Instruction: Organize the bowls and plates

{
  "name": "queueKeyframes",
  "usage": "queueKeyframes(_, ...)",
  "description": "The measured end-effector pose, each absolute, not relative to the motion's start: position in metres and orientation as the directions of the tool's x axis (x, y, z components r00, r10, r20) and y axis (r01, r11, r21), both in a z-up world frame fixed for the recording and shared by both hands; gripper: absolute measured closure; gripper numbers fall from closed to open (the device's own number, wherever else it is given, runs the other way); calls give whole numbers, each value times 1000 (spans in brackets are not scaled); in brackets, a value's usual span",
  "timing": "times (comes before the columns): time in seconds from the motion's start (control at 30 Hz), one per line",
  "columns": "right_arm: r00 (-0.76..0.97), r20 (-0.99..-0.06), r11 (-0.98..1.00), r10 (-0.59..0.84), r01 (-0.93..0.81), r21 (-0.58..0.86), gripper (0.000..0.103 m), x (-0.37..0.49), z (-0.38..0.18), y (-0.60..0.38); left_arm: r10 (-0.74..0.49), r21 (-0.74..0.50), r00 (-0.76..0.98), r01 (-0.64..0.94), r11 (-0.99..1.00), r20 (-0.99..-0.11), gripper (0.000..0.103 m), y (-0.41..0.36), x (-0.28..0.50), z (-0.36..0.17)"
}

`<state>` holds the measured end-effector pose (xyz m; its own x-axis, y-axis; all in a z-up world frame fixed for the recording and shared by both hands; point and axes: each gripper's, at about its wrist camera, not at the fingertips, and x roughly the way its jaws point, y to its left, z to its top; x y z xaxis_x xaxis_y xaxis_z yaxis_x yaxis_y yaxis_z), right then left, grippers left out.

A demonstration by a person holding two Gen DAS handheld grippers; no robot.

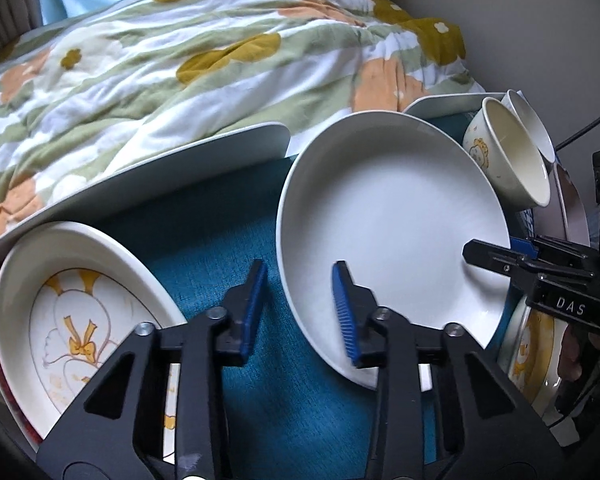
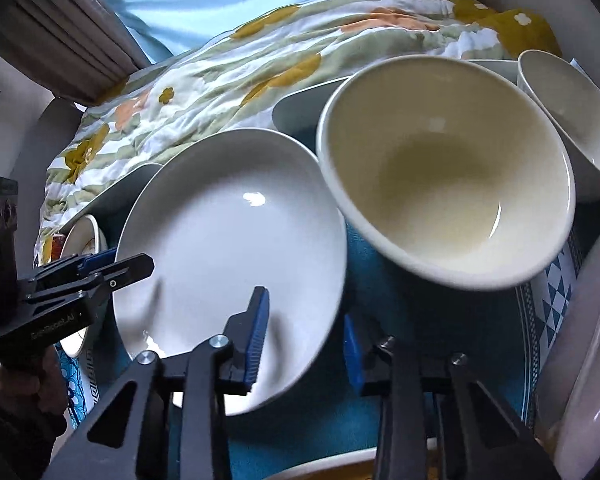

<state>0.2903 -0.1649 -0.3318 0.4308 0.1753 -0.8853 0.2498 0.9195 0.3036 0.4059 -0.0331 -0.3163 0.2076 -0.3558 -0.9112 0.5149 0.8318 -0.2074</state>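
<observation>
In the left wrist view, the left tool [image 1: 300, 312] fills the bottom middle of the frame. Its two blue pads [image 1: 255, 308] are spread apart and hold nothing. Between them you can see the teal cloth [image 1: 220, 240] that covers the bench.

Just to the right of the pads is a plain white plate [image 1: 392, 236]. It is tilted up, and the right-hand pad sits over its lower edge. I cannot tell if that pad touches it.

In the lower left of the frame lies a dish with a yellow flower drawing [image 1: 72, 320]. At the right edge, the right tool [image 1: 496, 254] comes in. Its tip sits on the rim of the white plate, but its grip does not show clearly from here.

In the upper right of the frame are a cream bowl with a cartoon picture [image 1: 508, 156] and a white bowl [image 1: 534, 120] just behind it. Both are tipped on their sides.

In the right wrist view, the right tool [image 2: 306, 330] has one blue pad in front of the white plate [image 2: 228, 248] and the other pad behind the plate's edge. The edge is between the pads. I cannot tell if they are squeezing it.

The cream bowl [image 2: 448, 184] leans over the plate's upper right edge. The left tool [image 2: 112, 270] pokes in at the left of the frame.

Far back in both views is a bed with a flowered quilt [image 1: 180, 64], and a light blue curtain [image 2: 204, 0] hangs behind it.
</observation>
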Motion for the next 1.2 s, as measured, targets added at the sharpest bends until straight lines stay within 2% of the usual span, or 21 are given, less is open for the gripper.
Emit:
queueKeyframes(0.03,432,-885,919,172,253,302,78,290,-332,-166,-353,-206,202,519,830,-914,83,-34,406,-318)
queueKeyframes(0.1,435,-885,919,168,256,300,84,288,-333,-168,-356,-205,204,526,825,-912,84,-35,404,-319)
queueKeyframes(0.33,434,-892,936,130,242,255,84,291,-332,-164,-312,-135,252,539,832,-916,84,-41,398,-315)
queueKeyframes(0.7,490,-866,953,102,201,226,85,285,-320,-153,-320,-98,327,547,831,-889,84,-35,390,-298)
queueKeyframes(1.2,564,-820,971,99,126,204,85,227,-242,-152,-340,-80,436,513,855,-833,84,-34,316,-210)
